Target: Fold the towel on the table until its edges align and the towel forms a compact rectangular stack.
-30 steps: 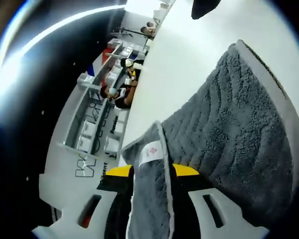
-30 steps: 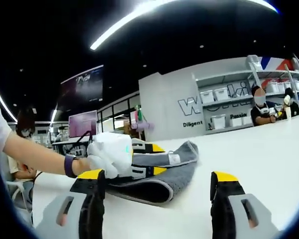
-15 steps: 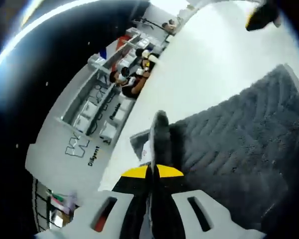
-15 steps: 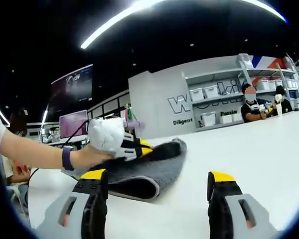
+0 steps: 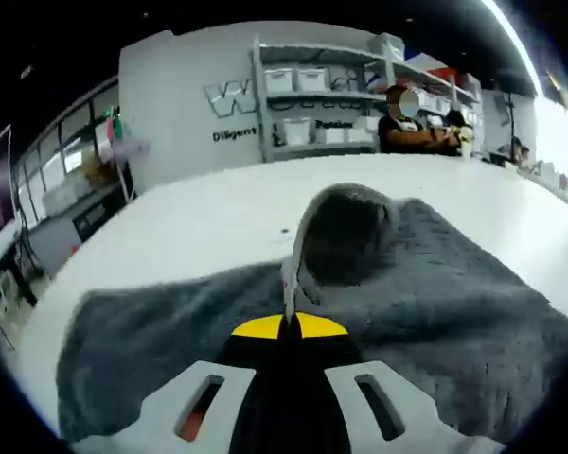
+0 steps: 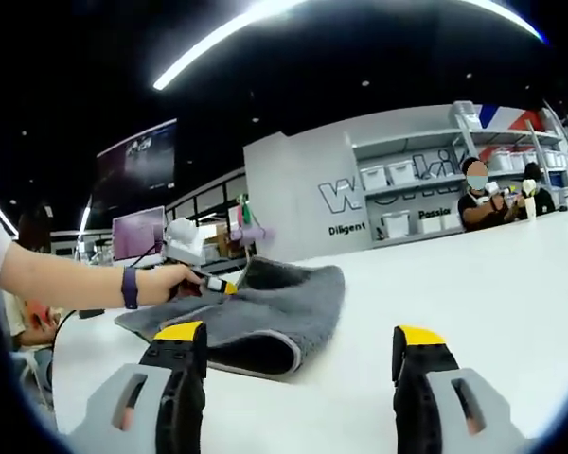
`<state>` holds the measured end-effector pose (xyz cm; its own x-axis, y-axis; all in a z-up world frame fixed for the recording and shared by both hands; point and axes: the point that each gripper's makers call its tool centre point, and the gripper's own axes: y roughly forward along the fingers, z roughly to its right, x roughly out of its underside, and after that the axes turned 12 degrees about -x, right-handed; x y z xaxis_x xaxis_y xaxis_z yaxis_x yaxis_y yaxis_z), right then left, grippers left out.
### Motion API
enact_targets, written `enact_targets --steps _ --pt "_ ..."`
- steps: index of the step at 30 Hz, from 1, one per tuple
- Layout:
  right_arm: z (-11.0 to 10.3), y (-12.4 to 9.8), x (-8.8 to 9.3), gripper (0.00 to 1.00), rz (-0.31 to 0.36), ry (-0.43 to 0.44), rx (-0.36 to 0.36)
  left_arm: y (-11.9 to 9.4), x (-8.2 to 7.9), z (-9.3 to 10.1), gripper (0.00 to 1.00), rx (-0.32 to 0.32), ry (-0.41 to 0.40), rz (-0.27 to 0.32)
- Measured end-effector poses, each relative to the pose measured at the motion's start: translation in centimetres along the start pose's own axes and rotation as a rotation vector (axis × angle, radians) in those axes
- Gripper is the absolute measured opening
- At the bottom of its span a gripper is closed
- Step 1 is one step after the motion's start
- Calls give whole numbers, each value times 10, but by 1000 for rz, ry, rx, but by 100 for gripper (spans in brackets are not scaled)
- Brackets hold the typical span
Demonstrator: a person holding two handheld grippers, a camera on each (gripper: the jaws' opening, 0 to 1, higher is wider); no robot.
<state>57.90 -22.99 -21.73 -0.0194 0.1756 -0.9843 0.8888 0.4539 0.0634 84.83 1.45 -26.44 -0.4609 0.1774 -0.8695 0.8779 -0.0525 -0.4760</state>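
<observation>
A grey towel (image 5: 454, 293) lies folded on the white table (image 5: 199, 218). In the left gripper view my left gripper (image 5: 289, 326) is shut on a corner of the towel, which stands up in a hump just past the yellow tips. In the right gripper view the towel (image 6: 265, 317) sits to the left on the table (image 6: 473, 293), with the left gripper (image 6: 218, 284) held by a hand at its far edge. My right gripper (image 6: 289, 355) is open, low over the table in front of the towel, with nothing between its fingers.
Shelves with white bins (image 6: 398, 175) line the grey back wall. People sit at the table's far end (image 6: 478, 203). A monitor (image 6: 137, 236) stands at the left. White table stretches to the right of the towel.
My left gripper has carried the towel corner across and turned level, so the towel now lies spread beneath it. The right gripper has hardly moved and stays open.
</observation>
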Motion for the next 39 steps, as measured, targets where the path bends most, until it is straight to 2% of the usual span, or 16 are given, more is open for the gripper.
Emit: enact_targets --steps 2,4,14,17,20,22,24,27,29,31,34,36,39 --pt "0 0 1 81 -6 -3 2 2 4 3 3 19 1 14" --pt "0 0 2 81 -10 -5 2 1 2 7 3 37 -19 32" --pt "2 1 3 80 -22 -9 7 -3 2 5 5 83 -69 33" --pt "2 1 4 80 -26 -12 6 -10 -1 4 9 105 -81 92" --pt "2 1 4 80 -29 -13 7 -17 -5 6 16 173 -48 164" --pt "2 2 5 80 -30 -14 7 -23 -2 -2 23 168 -49 183" --pt "2 2 5 80 -33 -16 7 -33 -3 -13 25 169 -124 214" --pt "1 3 5 80 -34 -18 6 -56 -5 -30 28 227 -216 274" --pt "1 3 5 80 -35 -19 5 -67 -4 -42 30 240 -229 298" --pt "0 4 5 80 -36 -20 2 -82 -2 -54 32 270 -217 333" --pt "-2 5 6 80 -39 -21 -7 -101 1 -72 38 300 -130 405" --pt "-3 7 6 80 -38 -19 -18 -114 8 -88 50 298 -51 445" --pt "-7 10 7 80 -34 -11 -37 -127 15 -102 69 348 -65 486"
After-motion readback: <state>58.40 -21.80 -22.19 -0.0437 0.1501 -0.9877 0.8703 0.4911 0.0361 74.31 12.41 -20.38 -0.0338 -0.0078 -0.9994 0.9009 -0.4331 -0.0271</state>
